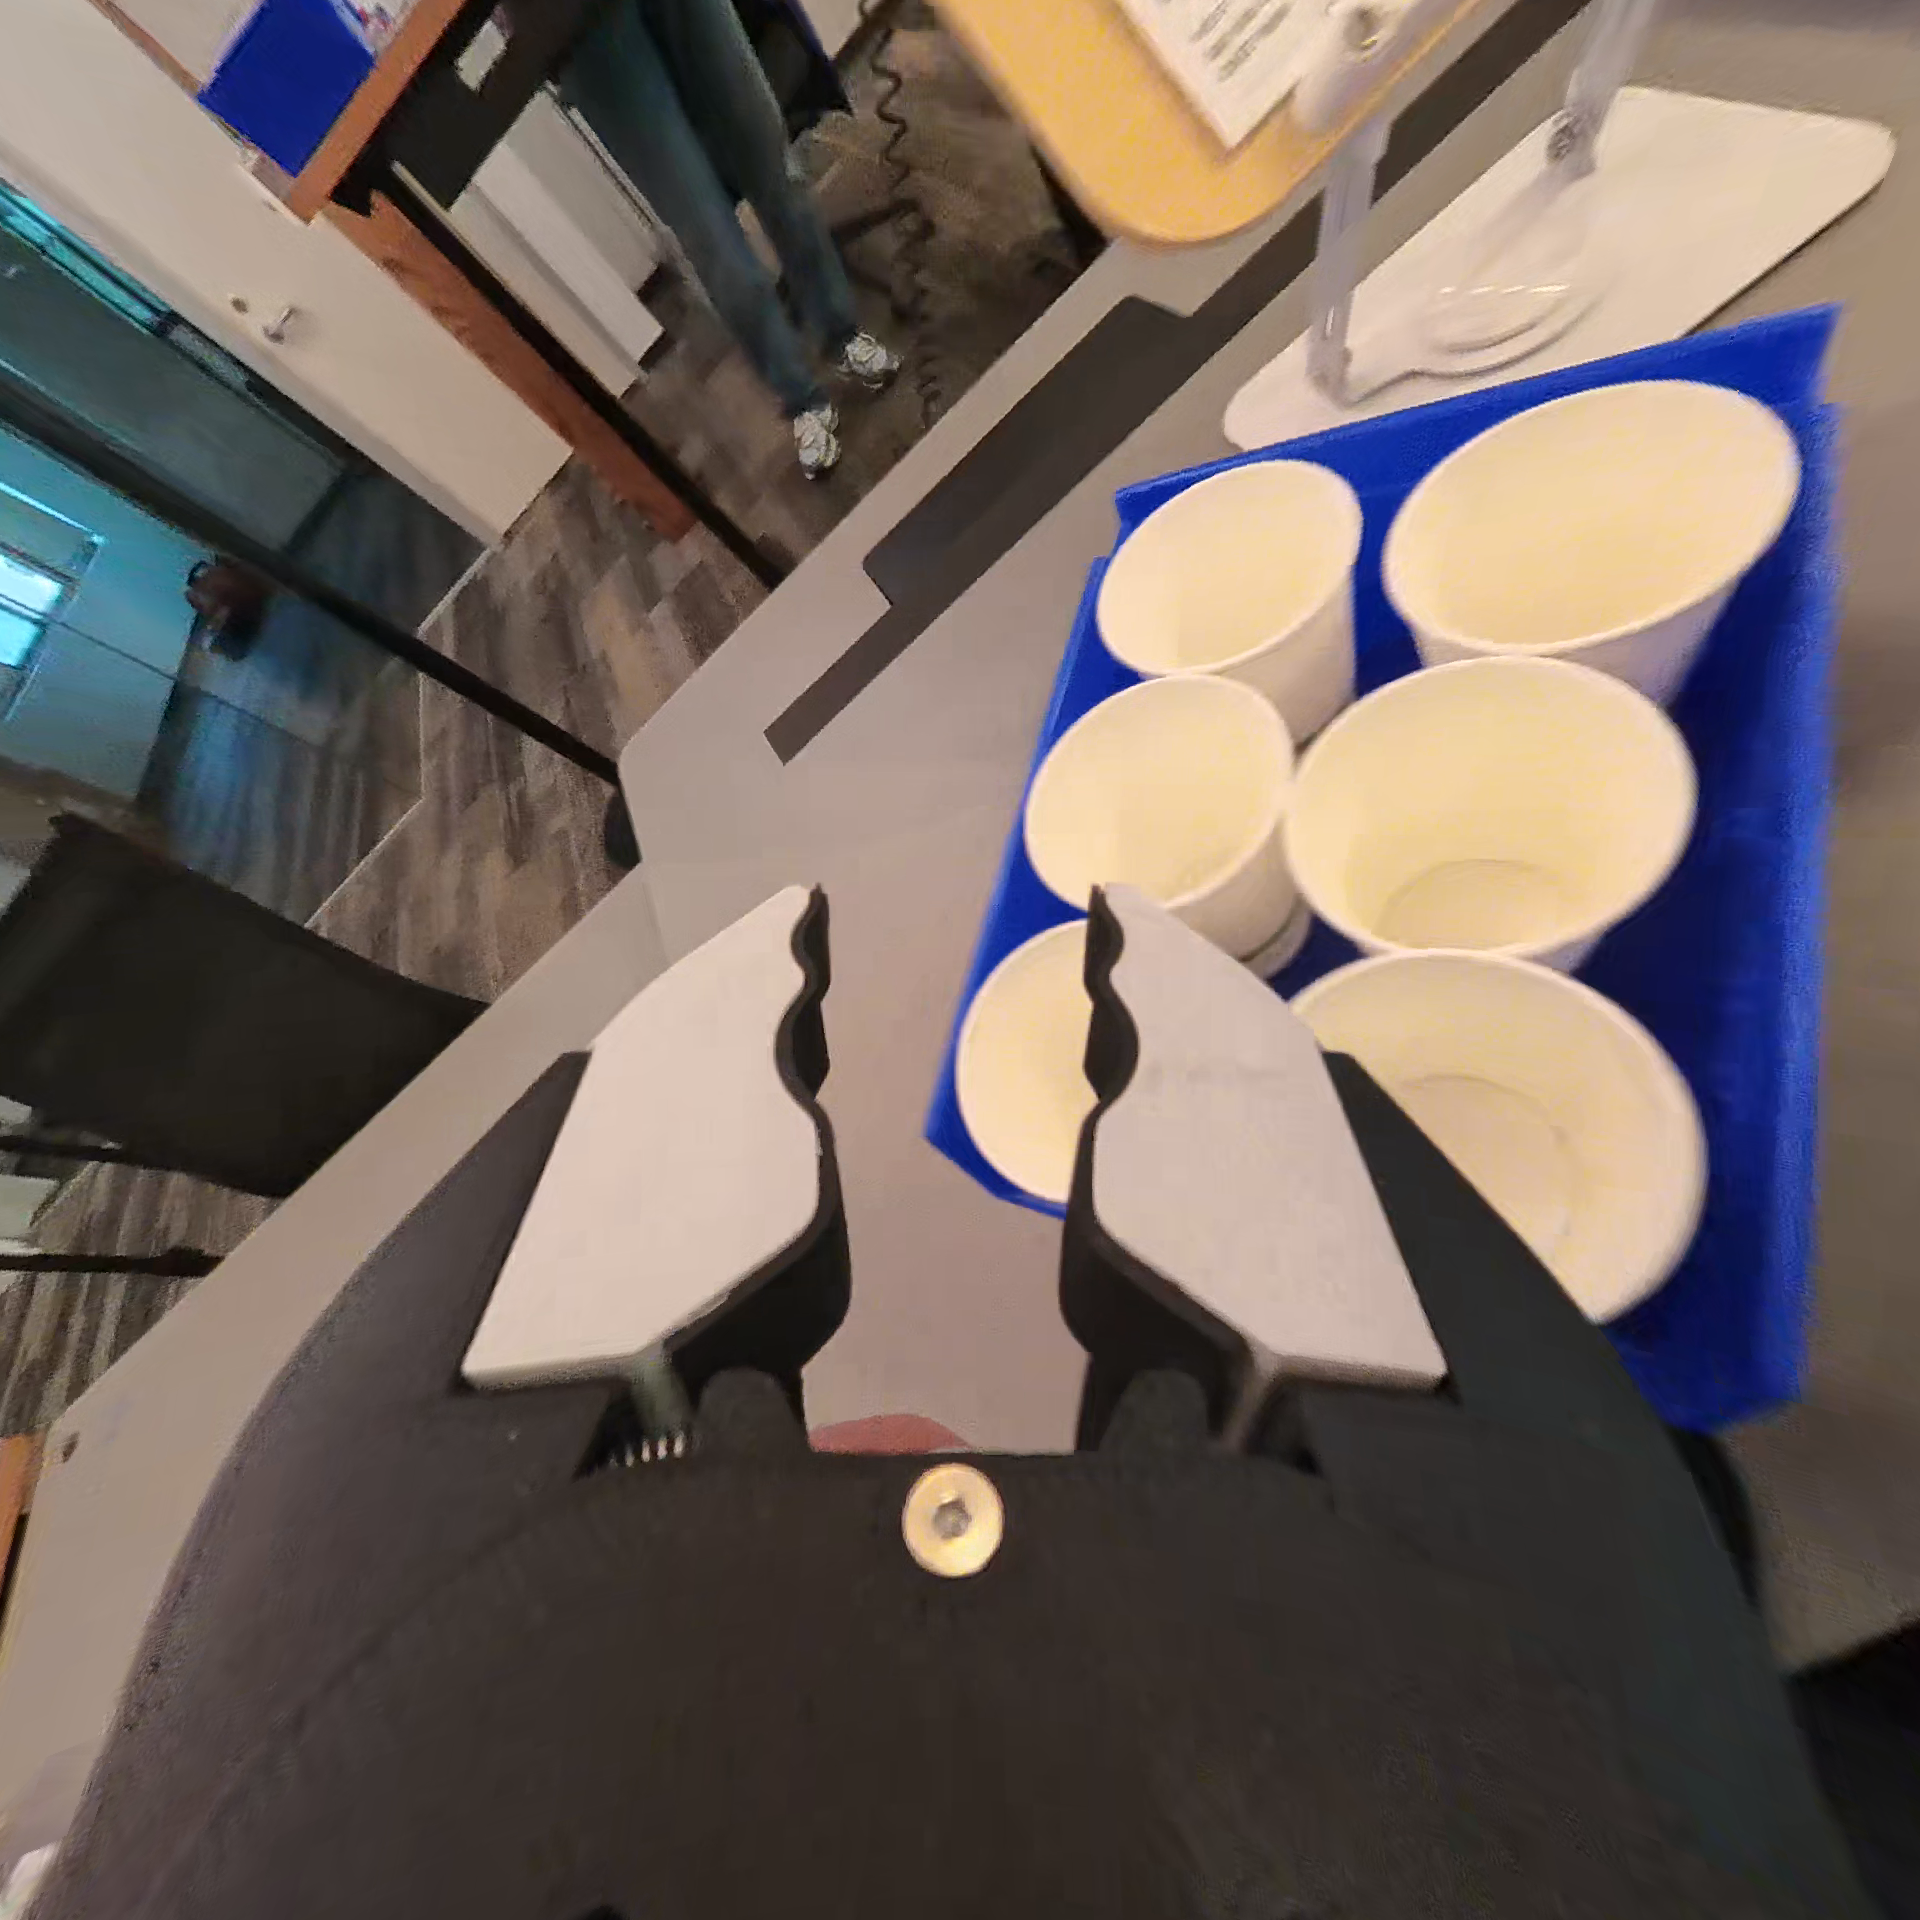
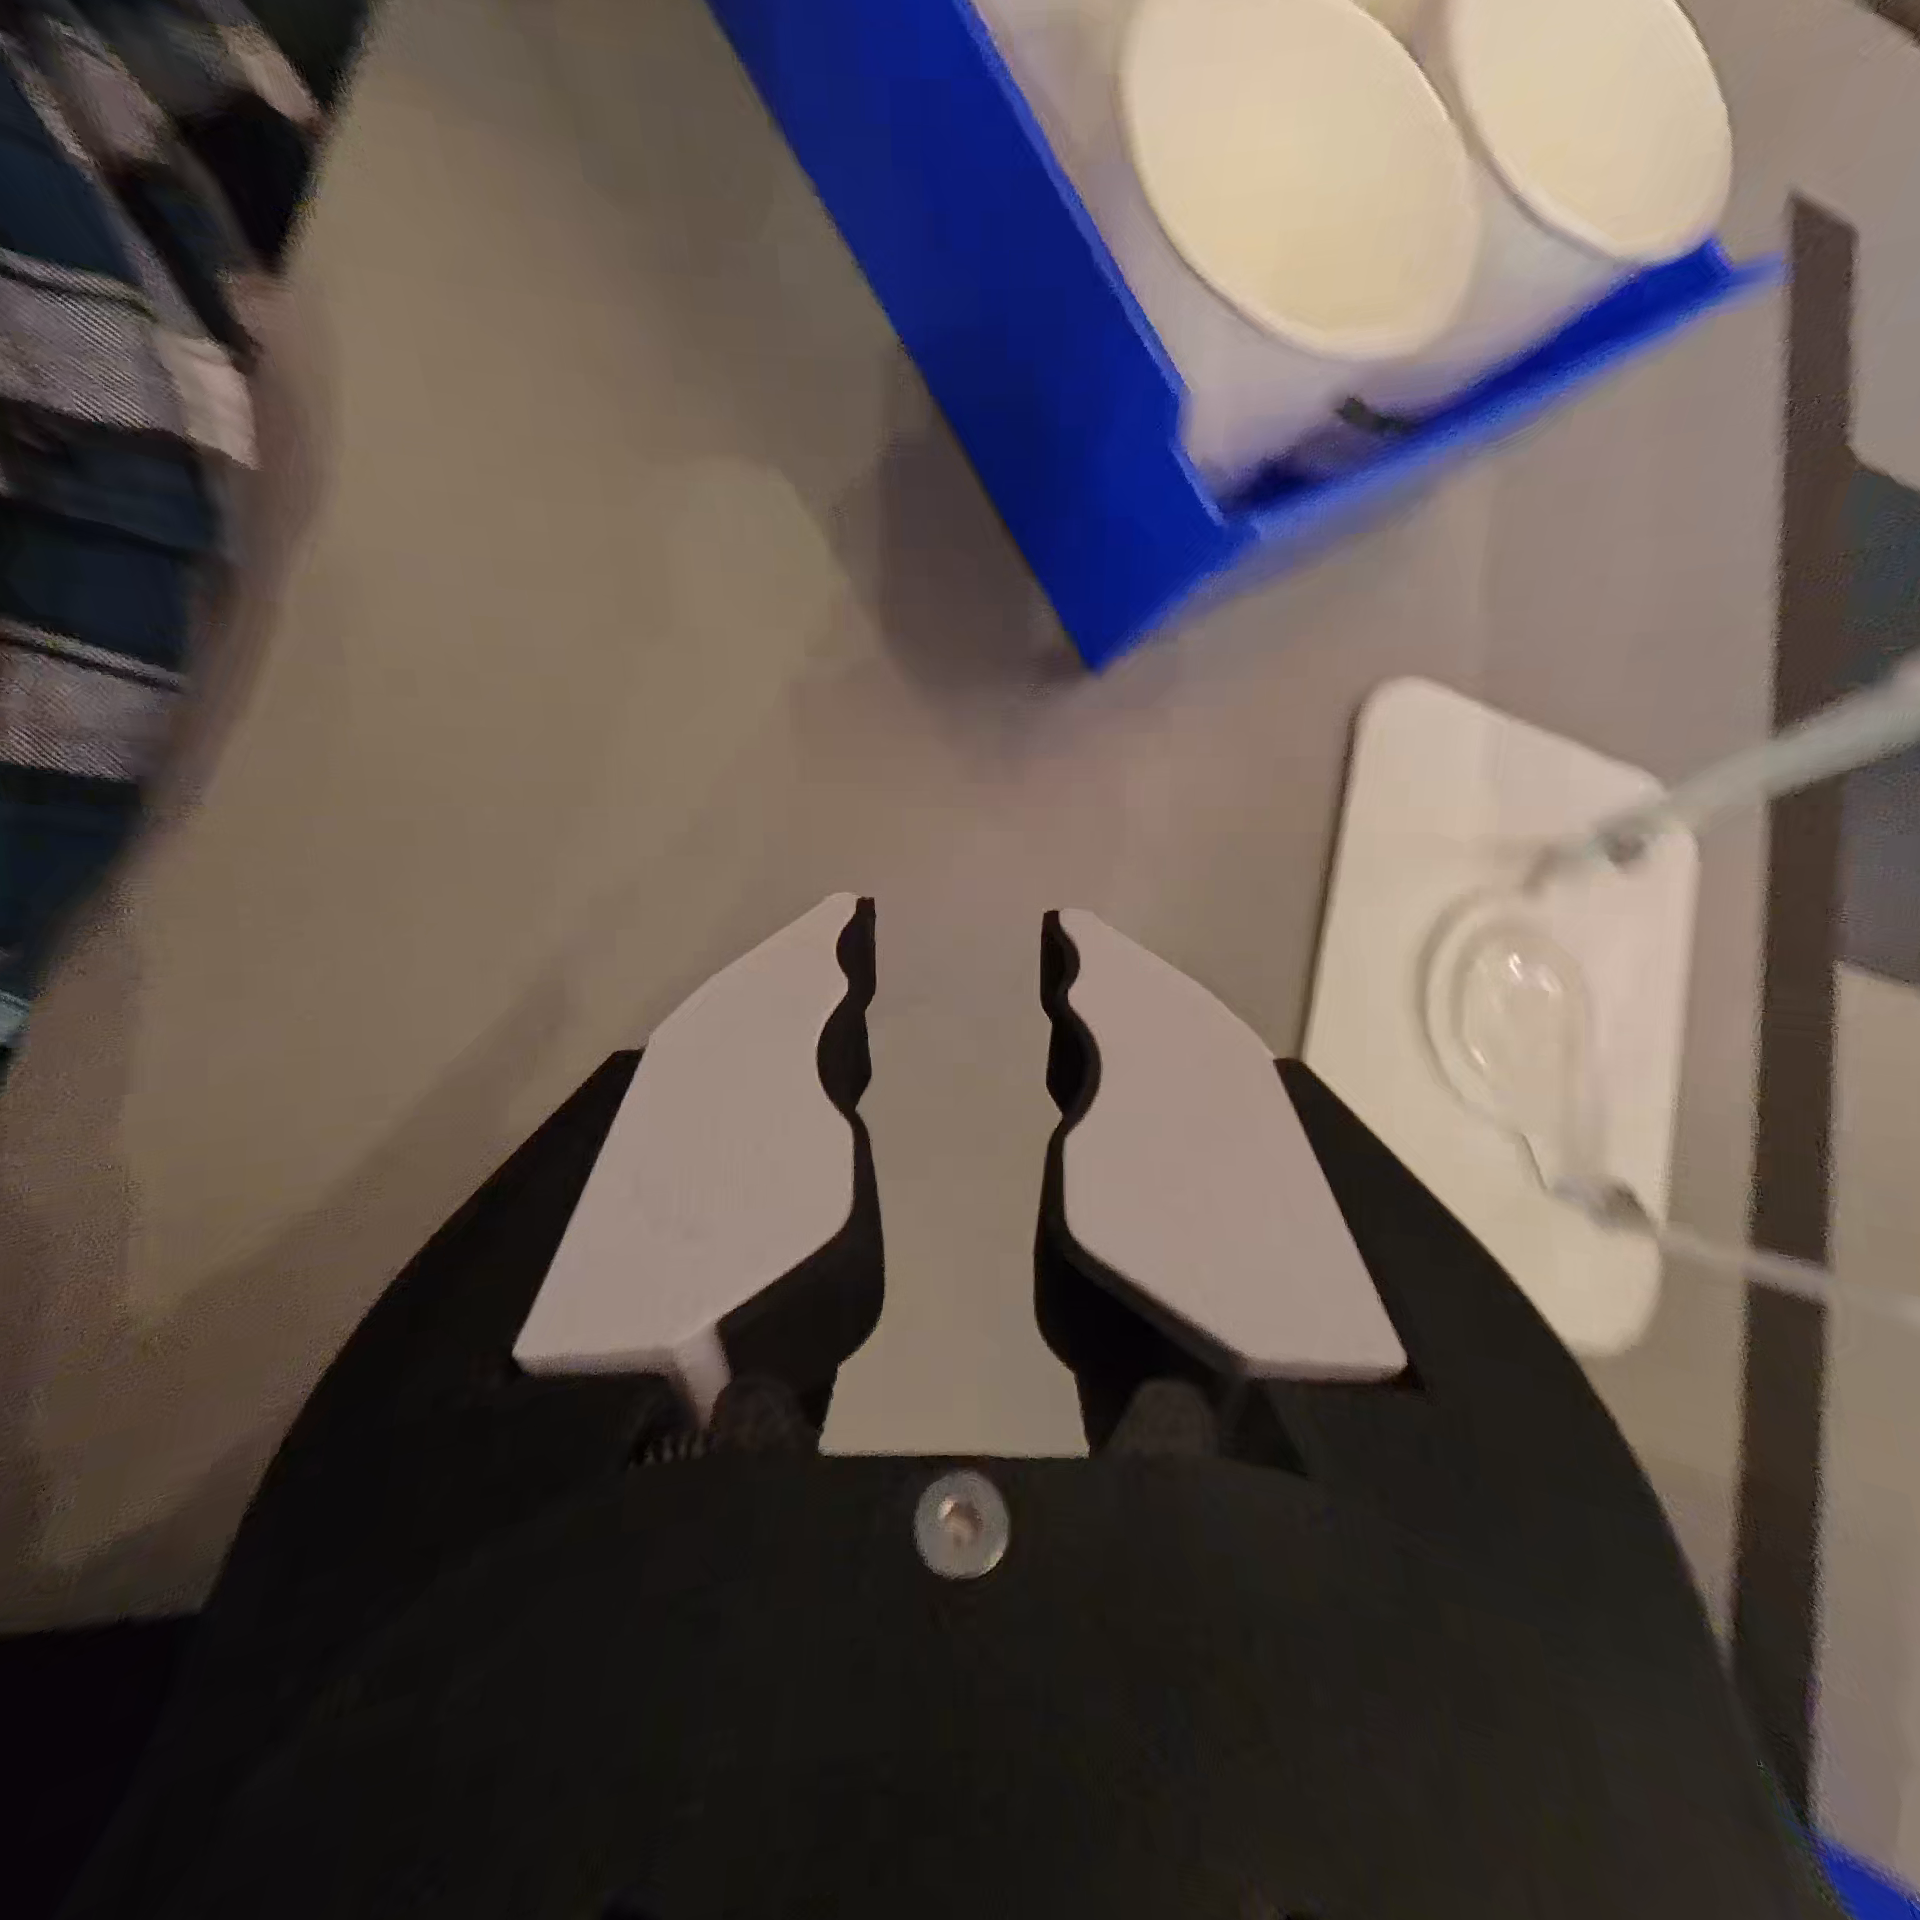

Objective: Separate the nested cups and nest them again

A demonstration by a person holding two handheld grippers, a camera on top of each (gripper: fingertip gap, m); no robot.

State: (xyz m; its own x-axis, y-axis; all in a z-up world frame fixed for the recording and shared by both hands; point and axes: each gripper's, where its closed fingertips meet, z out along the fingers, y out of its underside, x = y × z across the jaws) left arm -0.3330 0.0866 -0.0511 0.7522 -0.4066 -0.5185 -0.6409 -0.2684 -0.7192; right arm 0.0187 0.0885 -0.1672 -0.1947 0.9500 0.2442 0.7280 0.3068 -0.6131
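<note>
both the left gripper (image 1: pixel 956 914) and right gripper (image 2: pixel 956 914) hang parted and empty; a careless approach could topple white paper cups (image 1: pixel 1226 571) in the blue plastic tray (image 1: pixel 1756 935).

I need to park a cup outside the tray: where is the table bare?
Bare grey table lies between the blue tray and the person's sleeve, under the open right gripper. Also left of the tray. Crowded: six cups fill the tray; a white stand base borders its end.
</note>
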